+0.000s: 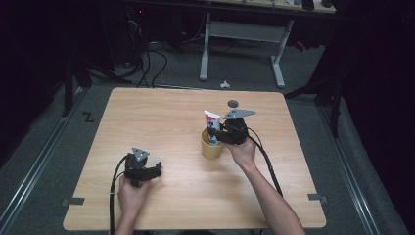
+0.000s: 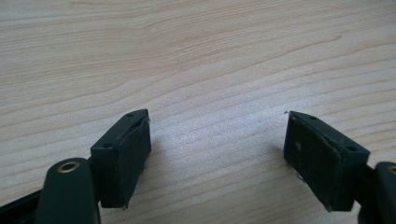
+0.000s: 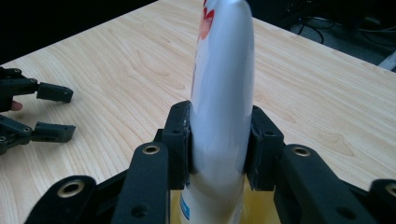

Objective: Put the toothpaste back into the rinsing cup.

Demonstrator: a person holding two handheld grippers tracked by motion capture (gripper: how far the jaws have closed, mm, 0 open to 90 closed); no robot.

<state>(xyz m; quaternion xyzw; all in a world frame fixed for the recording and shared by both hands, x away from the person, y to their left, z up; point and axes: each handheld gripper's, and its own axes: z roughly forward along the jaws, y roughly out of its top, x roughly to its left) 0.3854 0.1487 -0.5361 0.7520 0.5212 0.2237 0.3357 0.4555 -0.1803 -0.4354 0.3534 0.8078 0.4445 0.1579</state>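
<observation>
The right hand-held gripper [image 3: 219,140] has its two black, blocky pads [image 3: 180,140] pressed against the sides of a white tube [image 3: 222,93], a smooth, glossy plastic body that flattens toward its upper end and carries red print near the top and blue print low down. The tube stands upright with its lower end inside a yellow cup [image 1: 211,147], a plain round cup sitting near the middle of the tabletop [image 1: 161,112], a little right of centre. The tabletop is pale wood-grain laminate, matte, with rounded corners.

The left hand-held gripper [image 1: 157,169] rests on the near left part of the tabletop, well apart from the cup. Its jaws stand wide, with bare wood grain between them; the pads [image 2: 133,154] are flat, dull black rubber blocks set in angular black housings with brass-coloured rivets. A grey three-cornered plate tops each gripper, and a thick black cable trails from each toward the near edge.
</observation>
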